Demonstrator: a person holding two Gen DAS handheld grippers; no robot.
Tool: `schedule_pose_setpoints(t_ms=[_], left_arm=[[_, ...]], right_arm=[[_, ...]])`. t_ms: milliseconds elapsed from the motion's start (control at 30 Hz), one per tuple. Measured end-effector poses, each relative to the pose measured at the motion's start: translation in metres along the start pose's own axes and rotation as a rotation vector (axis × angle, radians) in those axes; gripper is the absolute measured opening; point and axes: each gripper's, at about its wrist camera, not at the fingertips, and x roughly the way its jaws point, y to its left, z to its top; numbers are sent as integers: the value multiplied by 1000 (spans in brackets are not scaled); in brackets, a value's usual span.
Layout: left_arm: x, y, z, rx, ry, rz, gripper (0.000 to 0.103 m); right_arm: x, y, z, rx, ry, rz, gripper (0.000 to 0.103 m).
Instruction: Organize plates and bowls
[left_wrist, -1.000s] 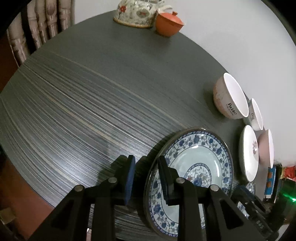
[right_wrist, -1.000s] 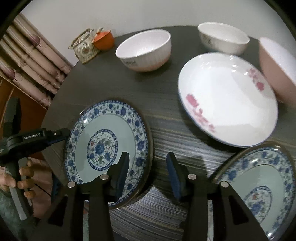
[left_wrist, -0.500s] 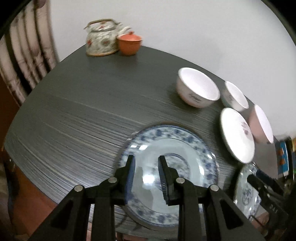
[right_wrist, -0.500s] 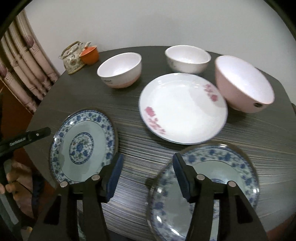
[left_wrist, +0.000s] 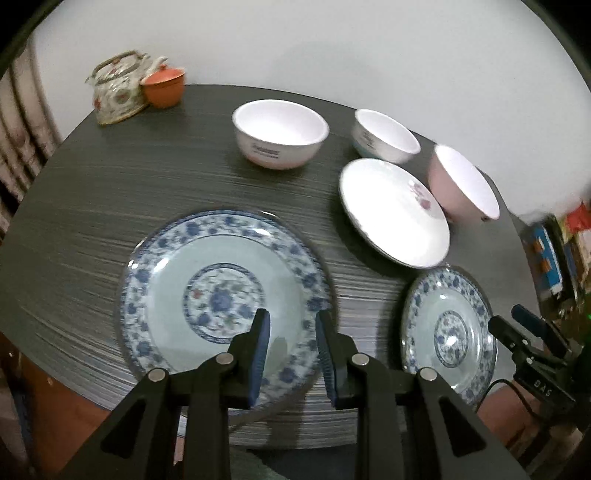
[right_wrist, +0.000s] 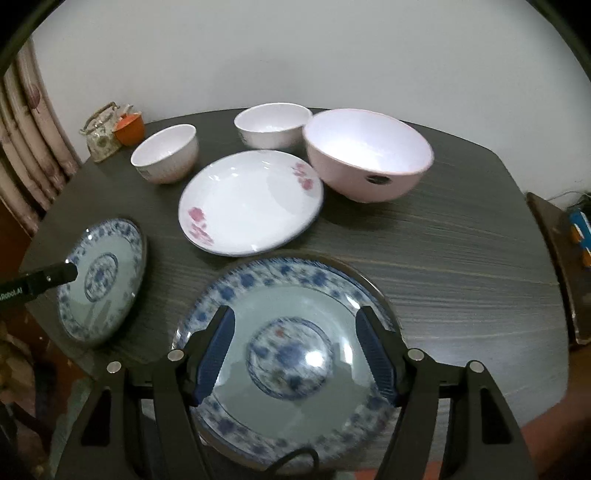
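Two blue-patterned plates lie flat near the dark table's front edge. My left gripper (left_wrist: 291, 332) hovers over the near rim of the left blue plate (left_wrist: 221, 295), jaws a narrow gap apart with nothing between them. The right gripper (right_wrist: 295, 347) hangs over the right blue plate (right_wrist: 291, 295); its jaws are opening, with nothing between them. Behind the two stand a white plate with pink flowers (right_wrist: 251, 199), a large pink bowl (right_wrist: 369, 155), and two white bowls (right_wrist: 273, 123) (right_wrist: 166, 151). The other blue plate (right_wrist: 99, 277) shows at the left of the right wrist view.
A patterned teapot (left_wrist: 118, 86) and an orange cup (left_wrist: 164, 86) stand at the table's far left corner. A curtain (right_wrist: 22, 155) hangs left of the table. A low stand with coloured boxes (left_wrist: 550, 258) is off the right edge. Bare tabletop (right_wrist: 461, 258) lies right of the plates.
Both grippers rose and drew back. The left one swung from beside the left plate's rim to above it. The right one went from between the blue plates to over the right one, its jaws widening.
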Motion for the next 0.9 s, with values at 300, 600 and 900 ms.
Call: schedule_pose_setpoints(t_ms=[300, 600, 900], left_arm=[[17, -47, -20, 67, 59, -20, 26], [34, -66, -23, 57, 88, -59, 26], [41, -75, -24, 65, 119, -193, 26]], right_arm=[[-16, -13, -22, -2, -10, -39, 70], [-23, -55, -28, 35, 9, 32, 71], [-4, -93, -35, 79, 105, 118, 71]])
